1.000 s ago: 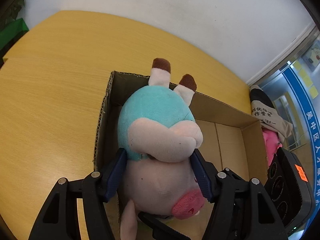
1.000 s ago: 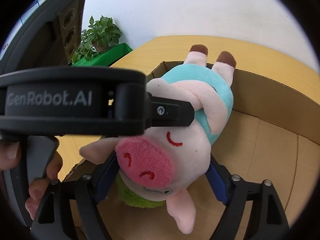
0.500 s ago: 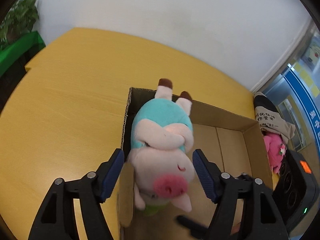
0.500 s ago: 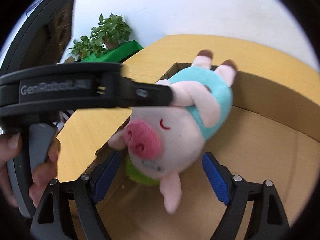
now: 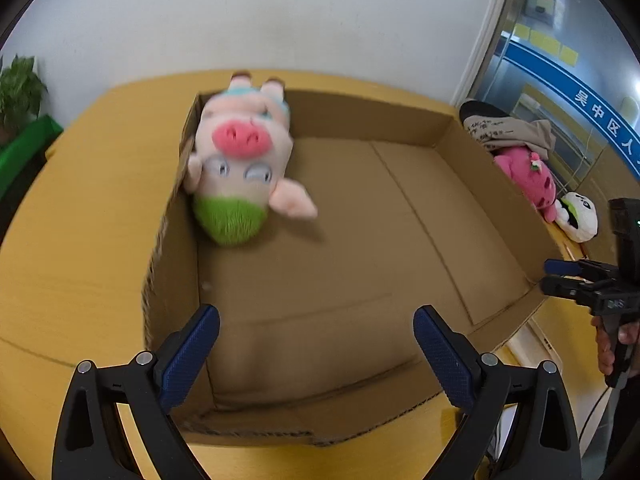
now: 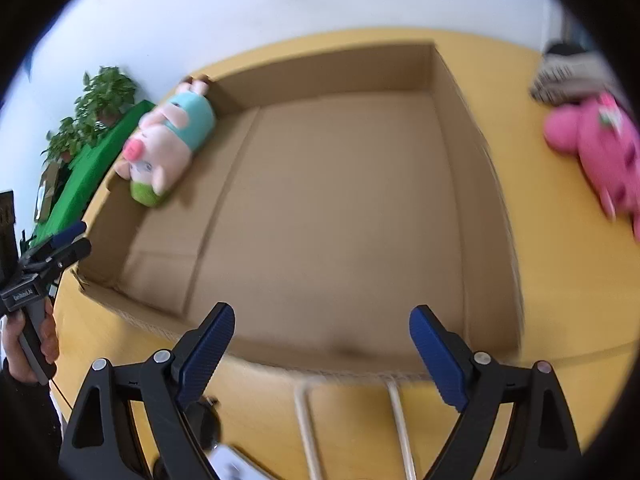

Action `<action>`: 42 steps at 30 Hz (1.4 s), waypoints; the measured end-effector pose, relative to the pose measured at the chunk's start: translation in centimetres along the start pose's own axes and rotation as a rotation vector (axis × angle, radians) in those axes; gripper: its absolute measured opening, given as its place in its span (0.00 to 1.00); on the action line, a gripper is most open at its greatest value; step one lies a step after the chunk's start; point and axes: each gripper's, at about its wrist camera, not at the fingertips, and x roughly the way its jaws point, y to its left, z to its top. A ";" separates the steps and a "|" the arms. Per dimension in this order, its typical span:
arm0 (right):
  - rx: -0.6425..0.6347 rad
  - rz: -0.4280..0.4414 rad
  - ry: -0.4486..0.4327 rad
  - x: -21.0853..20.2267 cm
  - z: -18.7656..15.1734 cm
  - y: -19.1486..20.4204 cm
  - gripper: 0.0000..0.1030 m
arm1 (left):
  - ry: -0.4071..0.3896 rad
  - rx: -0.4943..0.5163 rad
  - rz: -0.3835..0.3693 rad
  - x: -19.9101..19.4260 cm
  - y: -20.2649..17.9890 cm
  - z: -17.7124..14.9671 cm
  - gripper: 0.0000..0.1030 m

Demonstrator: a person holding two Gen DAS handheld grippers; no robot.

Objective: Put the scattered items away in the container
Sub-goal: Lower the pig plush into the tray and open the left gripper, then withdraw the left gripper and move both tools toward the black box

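Note:
A plush pig (image 5: 240, 160) in a teal shirt with a green tuft lies in the far left corner of the open cardboard box (image 5: 460, 136); it also shows in the right wrist view (image 6: 164, 144), inside the box (image 6: 472, 152). My left gripper (image 5: 316, 356) is open and empty above the box's near left corner. My right gripper (image 6: 320, 354) is open and empty above the box's near edge. A pink plush (image 5: 528, 176) and a white plush (image 5: 578, 216) lie on the table right of the box; the pink one also shows in the right wrist view (image 6: 600, 156).
The box stands on a yellow wooden table (image 5: 80, 208). A folded cloth item with printed text (image 5: 504, 128) lies by the pink plush. Potted plants (image 6: 96, 108) on a green stand are at the left. A white wall is behind. A dark object (image 6: 208, 428) lies on the table near me.
Both grippers have let go of the pig and pulled back and apart. The pig now lies in the box's far left corner.

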 end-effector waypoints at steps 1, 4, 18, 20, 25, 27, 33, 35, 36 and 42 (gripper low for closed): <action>-0.005 -0.009 -0.005 0.4 0.3 -1.0 0.86 | 0.006 -0.019 0.018 0.2 0.4 -0.5 0.96; -0.001 -0.017 -0.005 -0.9 -1.1 -0.5 0.87 | -0.004 -0.037 0.071 -0.2 1.6 -1.8 0.95; -0.259 -0.173 -0.427 -11.8 -4.8 11.4 0.89 | -0.376 0.040 0.161 -10.8 -5.1 -3.3 1.00; -0.270 -0.170 -0.403 -11.2 -5.3 12.1 0.89 | -0.389 0.037 0.132 -11.7 -6.3 -3.7 1.00; -0.248 -0.215 -0.380 -10.6 -6.2 11.9 0.89 | -0.400 0.071 0.140 -13.3 -8.7 -4.5 1.00; -0.268 -0.206 -0.367 -11.0 -6.5 11.7 0.89 | -0.398 0.048 0.140 -13.8 -9.1 -4.7 1.00; -0.290 -0.235 -0.385 -12.5 -7.4 11.4 0.89 | -0.376 0.019 0.172 -14.5 -10.2 -5.6 1.00; -0.275 -0.225 -0.393 -13.1 -7.7 11.0 0.89 | -0.382 0.021 0.174 -14.9 -10.5 -6.0 1.00; -0.267 -0.219 -0.396 -13.3 -7.9 10.8 0.89 | -0.385 0.024 0.175 -15.0 -10.7 -6.2 1.00; -0.261 -0.201 -0.396 -14.0 -8.8 10.2 0.89 | -0.368 0.035 0.150 -15.1 -10.9 -6.6 1.00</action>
